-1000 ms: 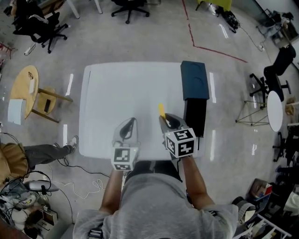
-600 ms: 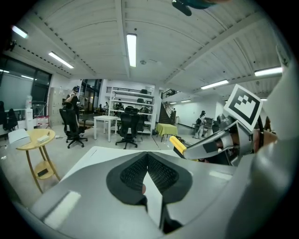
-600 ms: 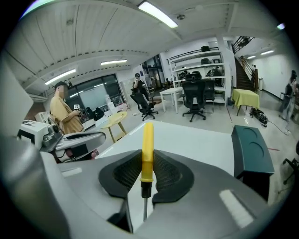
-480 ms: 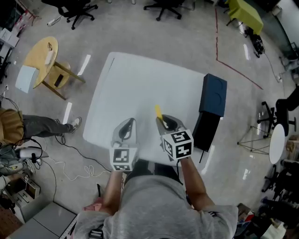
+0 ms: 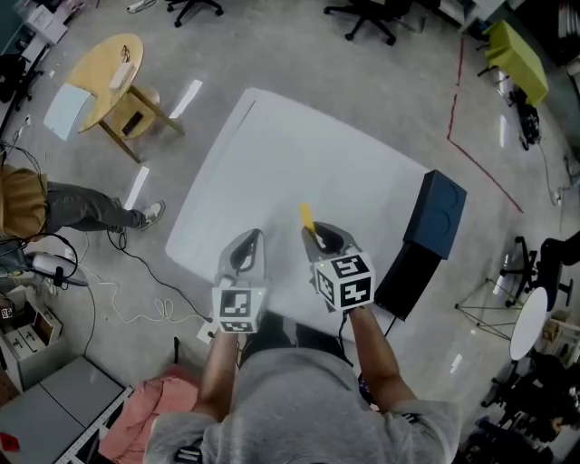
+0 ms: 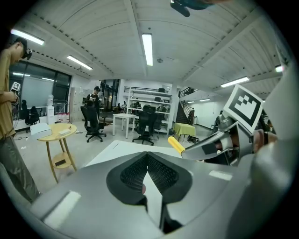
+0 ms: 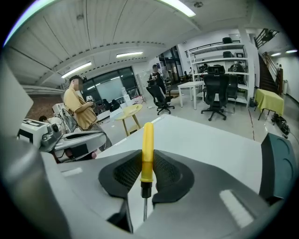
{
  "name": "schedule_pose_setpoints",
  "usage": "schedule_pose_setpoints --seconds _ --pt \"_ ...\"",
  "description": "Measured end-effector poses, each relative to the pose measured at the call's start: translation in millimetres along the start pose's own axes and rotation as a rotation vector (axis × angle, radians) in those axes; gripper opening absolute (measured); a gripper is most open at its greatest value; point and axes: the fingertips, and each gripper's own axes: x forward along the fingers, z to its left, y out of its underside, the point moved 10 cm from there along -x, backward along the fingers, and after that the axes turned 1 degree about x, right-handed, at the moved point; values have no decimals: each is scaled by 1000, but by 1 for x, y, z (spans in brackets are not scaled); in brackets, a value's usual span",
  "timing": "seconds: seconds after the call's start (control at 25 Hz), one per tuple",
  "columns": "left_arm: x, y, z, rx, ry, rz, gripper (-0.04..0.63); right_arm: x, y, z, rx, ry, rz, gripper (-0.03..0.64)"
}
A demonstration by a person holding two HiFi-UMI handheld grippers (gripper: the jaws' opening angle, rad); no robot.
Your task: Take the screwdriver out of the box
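My right gripper (image 7: 147, 167) is shut on the yellow-handled screwdriver (image 7: 147, 149); its handle sticks out past the jaws and its metal shaft points back toward the camera. In the head view the right gripper (image 5: 317, 237) holds the screwdriver (image 5: 307, 217) above the near part of the white table (image 5: 299, 181). The dark blue box (image 5: 435, 217) stands open at the table's right edge, well away from the tool. My left gripper (image 5: 246, 252) hovers beside the right one, jaws shut with nothing between them (image 6: 146, 172). The screwdriver handle (image 6: 176, 144) shows in the left gripper view too.
A round wooden stool-table (image 5: 113, 77) stands on the floor far left. Office chairs (image 5: 372, 14) sit beyond the table. A person (image 5: 54, 204) stands at the left by cables. A pink cloth (image 5: 149, 421) lies on the floor near my feet.
The head view has swung, so the table and box now lie diagonally and further right. Both grippers keep their place in the view, with the screwdriver still held in the right one.
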Motion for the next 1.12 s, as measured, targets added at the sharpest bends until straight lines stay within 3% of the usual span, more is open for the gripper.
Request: schedule_pose_setpoints --seconds 0.36,1.12 --pt "31 13 27 -24 -58 12 11 53 -8 -15 -13 -37 39 77" --pt "117 42 59 -49 -62 85 12 148 -16 -65 7 -48 124 77"
